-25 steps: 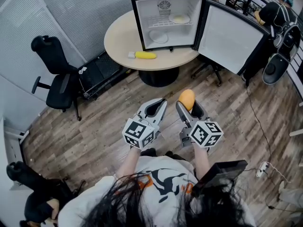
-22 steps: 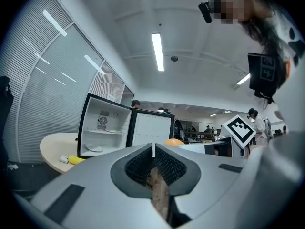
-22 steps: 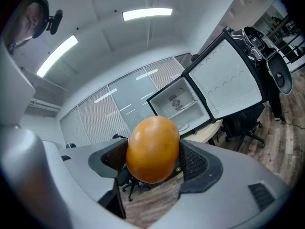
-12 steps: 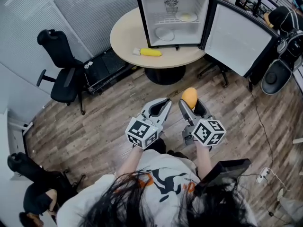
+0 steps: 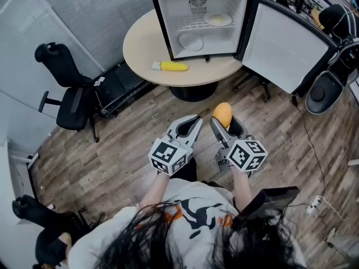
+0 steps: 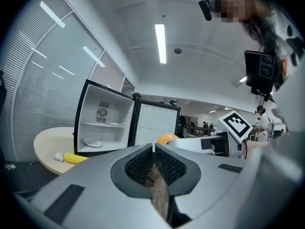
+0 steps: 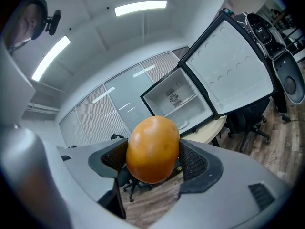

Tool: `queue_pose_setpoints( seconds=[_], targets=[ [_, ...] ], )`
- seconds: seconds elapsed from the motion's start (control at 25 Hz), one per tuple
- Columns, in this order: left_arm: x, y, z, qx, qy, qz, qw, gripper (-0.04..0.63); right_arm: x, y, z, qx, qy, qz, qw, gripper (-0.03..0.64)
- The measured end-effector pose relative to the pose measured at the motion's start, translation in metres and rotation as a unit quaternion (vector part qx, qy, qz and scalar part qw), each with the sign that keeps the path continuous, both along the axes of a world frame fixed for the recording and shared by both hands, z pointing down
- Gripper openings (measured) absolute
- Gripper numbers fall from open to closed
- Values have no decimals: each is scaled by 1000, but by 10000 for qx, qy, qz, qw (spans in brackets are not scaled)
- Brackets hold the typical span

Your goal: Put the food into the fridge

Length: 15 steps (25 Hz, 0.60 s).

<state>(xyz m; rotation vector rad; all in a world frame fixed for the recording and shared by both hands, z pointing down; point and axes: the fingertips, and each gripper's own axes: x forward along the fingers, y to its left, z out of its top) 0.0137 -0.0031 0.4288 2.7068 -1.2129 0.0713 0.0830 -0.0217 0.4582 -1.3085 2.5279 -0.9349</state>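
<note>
A small black fridge (image 5: 168, 21) stands on a round beige table (image 5: 140, 46), its door (image 5: 286, 41) swung wide to the right. Inside it, one white plate (image 5: 217, 19) lies on the shelf and another (image 5: 192, 42) on the bottom. A yellow corn cob (image 5: 173, 66) lies on the table in front of the fridge. My right gripper (image 5: 222, 118) is shut on an orange mango (image 7: 152, 148) and held over the floor, well short of the table. My left gripper (image 5: 190, 121) hangs beside it, shut and empty; its jaws meet (image 6: 153, 149).
A black office chair (image 5: 64, 91) stands at the left by the blinds. A dark low frame (image 5: 120, 86) sits under the table's left side. At the right are another chair (image 5: 331, 66) and a cable (image 5: 305, 144) on the wood floor. A person crouches at bottom left (image 5: 45, 237).
The view has shifted slightly; the table and fridge sit a little further left than half a second ago. Both grippers keep their pose, the mango still held.
</note>
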Motion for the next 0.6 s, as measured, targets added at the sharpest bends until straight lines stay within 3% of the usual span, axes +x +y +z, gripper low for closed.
queue_pose_setpoints(
  seconds=[0.6],
  targets=[
    [-59, -168, -2, -28, 88, 310, 9995, 12, -56, -153, 2, -208, 22, 292, 9994, 347]
  ],
)
